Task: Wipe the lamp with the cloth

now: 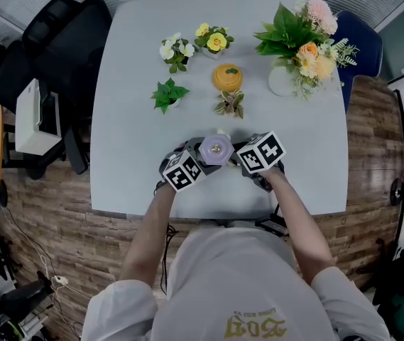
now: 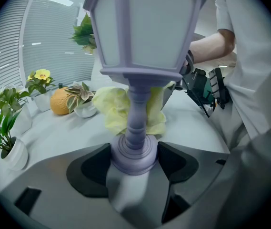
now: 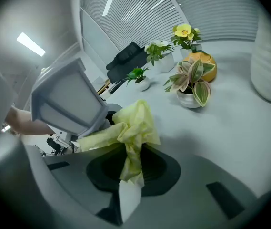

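A lilac lantern-shaped lamp (image 2: 140, 42) stands near the table's front edge, seen from above as a lilac cap (image 1: 216, 148). My left gripper (image 2: 134, 157) is shut on the lamp's round base, one jaw on each side. My right gripper (image 3: 131, 167) is shut on a pale yellow cloth (image 3: 130, 128), which bunches up against the lamp's stem (image 2: 136, 113) below the shade (image 3: 68, 99). From the head view both grippers (image 1: 184, 168) (image 1: 262, 153) flank the lamp, and the cloth is mostly hidden.
Behind the lamp stand small potted plants (image 1: 168, 93) (image 1: 231, 105), an orange pot (image 1: 227, 77), two flower pots (image 1: 177, 52) (image 1: 214, 40) and a large bouquet in a white vase (image 1: 302, 42). A black chair (image 1: 52, 41) sits at the table's left.
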A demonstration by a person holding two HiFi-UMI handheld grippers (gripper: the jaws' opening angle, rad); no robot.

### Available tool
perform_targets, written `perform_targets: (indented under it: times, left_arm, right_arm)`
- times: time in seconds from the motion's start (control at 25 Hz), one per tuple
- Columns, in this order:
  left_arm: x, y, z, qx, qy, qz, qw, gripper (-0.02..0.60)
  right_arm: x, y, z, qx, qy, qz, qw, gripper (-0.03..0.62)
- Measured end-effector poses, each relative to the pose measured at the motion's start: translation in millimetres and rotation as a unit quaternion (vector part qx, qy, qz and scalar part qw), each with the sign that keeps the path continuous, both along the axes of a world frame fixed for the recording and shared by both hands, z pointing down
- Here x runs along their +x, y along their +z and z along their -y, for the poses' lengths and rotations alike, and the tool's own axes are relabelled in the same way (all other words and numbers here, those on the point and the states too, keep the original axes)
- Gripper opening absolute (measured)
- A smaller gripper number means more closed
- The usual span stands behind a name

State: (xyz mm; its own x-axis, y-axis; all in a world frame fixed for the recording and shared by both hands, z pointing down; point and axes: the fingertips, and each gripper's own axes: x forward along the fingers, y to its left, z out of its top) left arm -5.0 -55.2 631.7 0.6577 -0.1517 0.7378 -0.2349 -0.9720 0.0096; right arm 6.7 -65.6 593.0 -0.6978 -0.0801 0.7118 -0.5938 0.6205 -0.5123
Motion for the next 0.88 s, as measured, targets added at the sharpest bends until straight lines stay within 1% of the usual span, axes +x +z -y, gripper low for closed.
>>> perform_targets:
  times: [0.4, 0.68, 0.88]
  left_arm:
    - [0.2, -0.7, 0.0, 0.0, 0.0, -0.001, 1.0, 0.305]
    - [0.4, 0.4, 0.1, -0.001, 0.0, 0.0, 1.0, 0.305]
    - [0.7, 0.2, 0.1, -0.002, 0.0, 0.0, 1.0, 0.305]
  right_arm:
    - [0.1, 7.1, 7.6, -0.008, 0.005, 0.007, 1.0, 0.061]
    - [-1.2, 7.6, 14.3, 0.003, 0.003, 0.011, 1.0, 0.061]
    - [-5.0, 8.8, 22.1, -0.006, 0.008, 0.021, 1.0, 0.06]
